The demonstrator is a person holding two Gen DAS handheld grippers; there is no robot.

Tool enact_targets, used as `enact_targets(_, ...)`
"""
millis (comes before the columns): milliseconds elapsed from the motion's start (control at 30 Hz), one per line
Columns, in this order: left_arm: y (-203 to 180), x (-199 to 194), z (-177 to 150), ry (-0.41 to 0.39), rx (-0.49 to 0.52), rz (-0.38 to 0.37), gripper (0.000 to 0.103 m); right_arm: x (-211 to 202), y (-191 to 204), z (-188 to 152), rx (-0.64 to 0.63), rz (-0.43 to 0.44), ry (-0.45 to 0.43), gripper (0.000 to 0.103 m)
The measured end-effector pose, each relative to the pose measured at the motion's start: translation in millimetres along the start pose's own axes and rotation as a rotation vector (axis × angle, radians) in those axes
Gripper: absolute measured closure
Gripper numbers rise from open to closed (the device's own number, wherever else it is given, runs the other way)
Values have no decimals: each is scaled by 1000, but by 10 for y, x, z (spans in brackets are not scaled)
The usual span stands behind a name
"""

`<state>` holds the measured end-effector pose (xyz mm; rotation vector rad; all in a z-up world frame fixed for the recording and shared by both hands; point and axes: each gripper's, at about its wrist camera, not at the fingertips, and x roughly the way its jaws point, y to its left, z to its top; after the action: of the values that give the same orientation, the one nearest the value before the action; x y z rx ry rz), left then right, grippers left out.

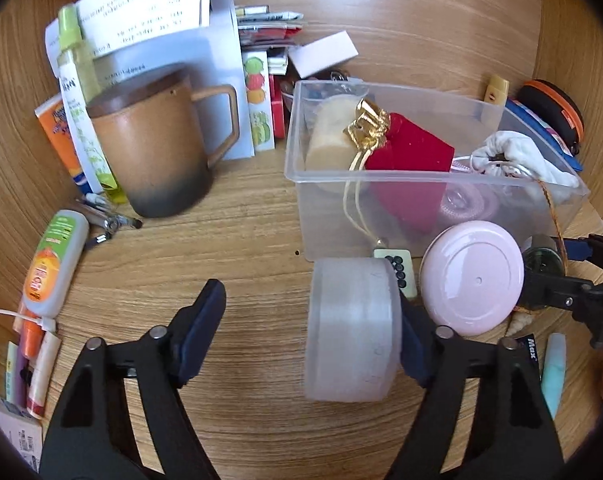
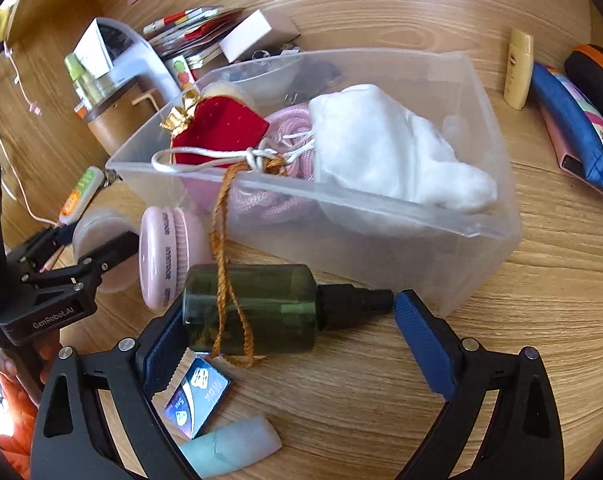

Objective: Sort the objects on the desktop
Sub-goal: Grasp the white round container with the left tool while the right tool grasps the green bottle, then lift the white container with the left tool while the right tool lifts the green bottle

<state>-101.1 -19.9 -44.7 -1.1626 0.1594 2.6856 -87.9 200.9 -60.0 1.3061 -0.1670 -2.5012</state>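
A clear plastic bin sits on the wooden desk. Before it, the left gripper gapes around a frosted jar; the right gripper brackets a green bottle, not squeezing.

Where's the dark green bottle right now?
In the right wrist view the dark green bottle lies on its side between the right gripper's jaws, just in front of the clear bin, an orange cord draped over it.

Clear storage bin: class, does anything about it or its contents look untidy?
Yes. An orange cord trails out of the clear bin, over its front rim, and drapes across the dark green bottle lying on the desk outside.
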Motion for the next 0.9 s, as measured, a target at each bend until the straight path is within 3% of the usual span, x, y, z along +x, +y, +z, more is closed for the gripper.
enact_targets(167, 1, 14, -1, 9, -4, 3, 42, 16, 4, -23, -3, 0, -6, 9)
enact_targets(233, 10, -5, 1, 0, -15, 19, 53, -5, 0, -26, -6, 3, -14, 9)
enact_targets(433, -14, -60, -17, -21, -6, 47, 71, -116, -13, -10, -3, 16, -51, 9)
enact_targets(900, 11, -225, -30, -59, -47, 41, 73, -452, 1, -63, -26, -39, -129, 9)
